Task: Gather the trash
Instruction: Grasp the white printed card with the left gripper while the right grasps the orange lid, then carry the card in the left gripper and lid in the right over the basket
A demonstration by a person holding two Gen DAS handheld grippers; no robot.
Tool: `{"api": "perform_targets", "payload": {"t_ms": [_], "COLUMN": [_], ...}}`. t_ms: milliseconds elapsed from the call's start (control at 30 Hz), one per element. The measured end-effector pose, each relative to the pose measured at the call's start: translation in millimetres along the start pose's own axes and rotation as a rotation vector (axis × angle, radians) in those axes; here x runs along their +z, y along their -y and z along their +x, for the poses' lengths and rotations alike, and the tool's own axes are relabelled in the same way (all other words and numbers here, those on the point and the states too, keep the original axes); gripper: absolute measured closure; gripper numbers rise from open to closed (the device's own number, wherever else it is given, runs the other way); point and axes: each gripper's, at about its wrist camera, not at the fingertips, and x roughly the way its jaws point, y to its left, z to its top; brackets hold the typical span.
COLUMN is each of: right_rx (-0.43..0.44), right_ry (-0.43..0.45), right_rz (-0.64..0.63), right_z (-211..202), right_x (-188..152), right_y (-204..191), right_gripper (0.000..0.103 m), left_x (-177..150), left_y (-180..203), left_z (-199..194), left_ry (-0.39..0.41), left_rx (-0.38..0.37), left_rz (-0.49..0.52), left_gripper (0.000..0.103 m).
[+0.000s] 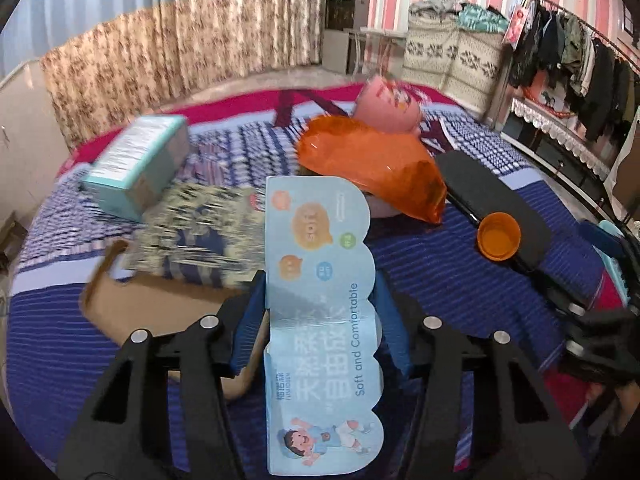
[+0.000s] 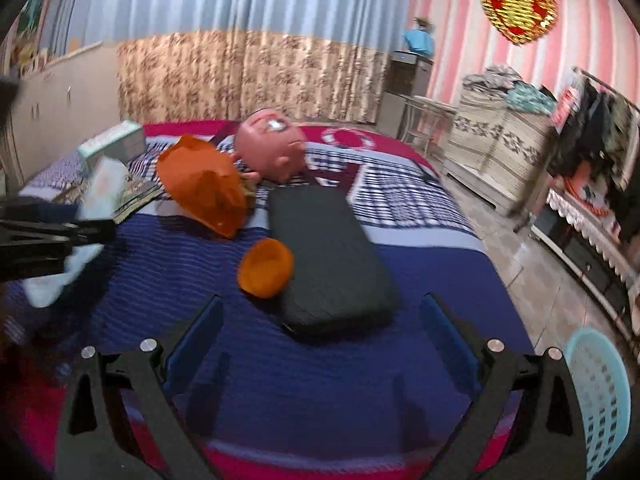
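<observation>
— Two grippers over one bed, blue-striped blanket with a red border. What does the left one have?

— The left gripper is clamped on a light-blue scalloped wrapper printed "Soft and Comfortable"; both blue pads touch its edges.

— And the right?

— The right gripper stands wide, nothing between its fingers, only blanket below.

— Other trash?

— In the right wrist view, an orange cap lies at twelve o'clock from the fingers, touching a black flat case. An orange plastic bag sits at eleven o'clock, a pink round toy beyond it. In the left wrist view, a teal box is at ten o'clock, a brown cardboard piece at nine.

— The room?

— Striped curtain above a floral one, pink-striped wall with a heart ornament, clothes rack at two o'clock, tiled floor, a pale-blue basket at four o'clock.
</observation>
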Motion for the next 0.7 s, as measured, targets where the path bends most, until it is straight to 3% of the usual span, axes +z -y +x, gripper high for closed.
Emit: {"api": "perform_targets", "payload": {"t_ms": [200,400,500,700], "right_rx": [-0.013,-0.053,-0.032,0.066], "right_ry": [-0.063,-0.077,-0.044,0.001], "right_rz": [-0.095,-0.185,-0.17,0.007], "right_z": [28,34,22,-14], "right_x": [12,15,15,11], "right_y": [-26,-44,-41,-1], "right_gripper": [0.027,0.062,0.063,0.063], "left_x": [-7,-8,-5,-1], "left_y": [-24,-41,-42,-29], "left_z": [-24,-31,-32,-40], "left_ry": [0.053,0.059,0.063,0.091], "left_rx": [0.052,0.054,0.052,0.034], "left_rz": [0.006,-0.037,-0.041,-0.035], "left_gripper": [0.051,0.051,0.051,0.051]}}
